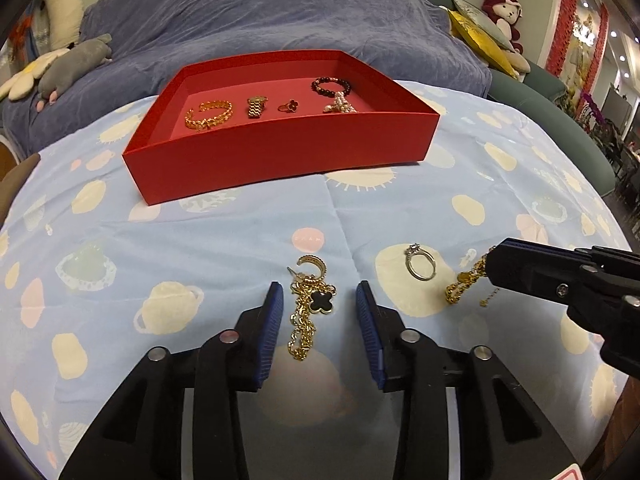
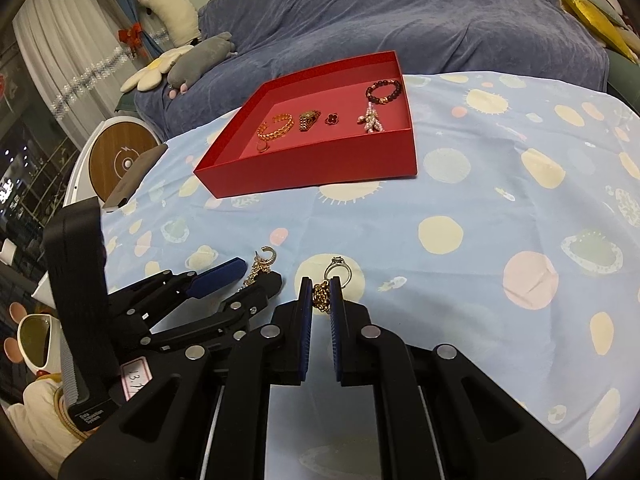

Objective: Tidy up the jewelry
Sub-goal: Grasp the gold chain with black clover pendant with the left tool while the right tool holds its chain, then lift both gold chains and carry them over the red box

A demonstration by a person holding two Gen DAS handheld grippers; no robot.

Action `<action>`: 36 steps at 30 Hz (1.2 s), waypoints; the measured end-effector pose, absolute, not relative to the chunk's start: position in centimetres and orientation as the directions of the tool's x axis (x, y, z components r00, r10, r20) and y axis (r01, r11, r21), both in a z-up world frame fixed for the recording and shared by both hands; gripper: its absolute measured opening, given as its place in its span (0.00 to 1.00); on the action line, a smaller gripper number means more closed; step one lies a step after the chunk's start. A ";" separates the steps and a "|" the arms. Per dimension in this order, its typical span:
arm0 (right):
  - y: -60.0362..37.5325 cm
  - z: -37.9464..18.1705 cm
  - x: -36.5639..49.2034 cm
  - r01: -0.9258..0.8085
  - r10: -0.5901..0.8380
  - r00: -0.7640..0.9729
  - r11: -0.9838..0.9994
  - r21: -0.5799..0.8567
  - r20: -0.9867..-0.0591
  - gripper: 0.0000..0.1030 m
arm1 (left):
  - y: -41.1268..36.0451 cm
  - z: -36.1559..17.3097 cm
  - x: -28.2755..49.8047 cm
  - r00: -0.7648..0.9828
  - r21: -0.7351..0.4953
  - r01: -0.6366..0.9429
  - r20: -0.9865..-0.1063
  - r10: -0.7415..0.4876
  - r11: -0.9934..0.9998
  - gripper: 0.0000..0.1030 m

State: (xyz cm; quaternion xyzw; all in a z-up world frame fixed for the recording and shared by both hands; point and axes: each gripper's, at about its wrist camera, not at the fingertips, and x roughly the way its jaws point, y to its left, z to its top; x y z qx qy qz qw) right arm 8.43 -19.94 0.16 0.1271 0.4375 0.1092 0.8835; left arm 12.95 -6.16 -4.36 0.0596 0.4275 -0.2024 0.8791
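The left tool [image 1: 318,312] stands released astride the clover chain [image 1: 310,312] on the table [image 1: 224,248]. The right tool [image 2: 321,300] is clenched on a gold chain [image 2: 320,298] beside the ring [image 2: 340,274]. Lift that chain clear of the ring, then carry it to the red tray [image 2: 312,168].

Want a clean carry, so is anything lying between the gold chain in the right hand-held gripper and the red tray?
Nothing visible blocks it. The silver ring lies just beyond the gold chain pinched in the right hand-held gripper; past it only bare patterned cloth reaches the red tray.
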 end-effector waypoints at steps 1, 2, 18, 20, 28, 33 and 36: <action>-19.9 0.2 8.4 -0.083 0.304 0.594 0.944 0.319 -0.745 0.08 | -6.2 -4.3 13.0 0.548 -0.069 0.414 -0.778 -0.309 0.908 0.11; -19.9 0.2 8.4 -0.084 0.303 0.594 0.945 0.317 -0.745 0.08 | -6.2 -4.3 12.9 0.549 -0.063 0.416 -0.778 -0.305 0.907 0.12; -19.8 1.1 8.2 -0.094 0.314 0.610 0.940 0.327 -0.728 0.08 | -2.1 -0.9 11.5 0.560 -0.169 0.390 -0.736 -0.379 0.905 0.00; -19.6 1.0 8.3 -0.096 0.314 0.607 0.941 0.325 -0.730 0.08 | -2.3 -1.3 11.7 0.540 -0.188 0.389 -0.746 -0.389 0.902 0.00; -19.6 0.7 8.4 -0.096 0.317 0.597 0.940 0.326 -0.737 0.08 | -4.6 -3.7 11.7 0.554 -0.108 0.396 -0.764 -0.331 0.912 0.55; -19.6 0.7 8.4 -0.098 0.318 0.597 0.940 0.326 -0.737 0.08 | -6.0 -4.6 12.0 0.553 -0.045 0.417 -0.780 -0.293 0.908 0.16; -19.6 0.7 8.4 -0.096 0.318 0.597 0.940 0.328 -0.737 0.08 | -6.2 -4.6 11.9 0.555 -0.028 0.426 -0.781 -0.285 0.904 0.12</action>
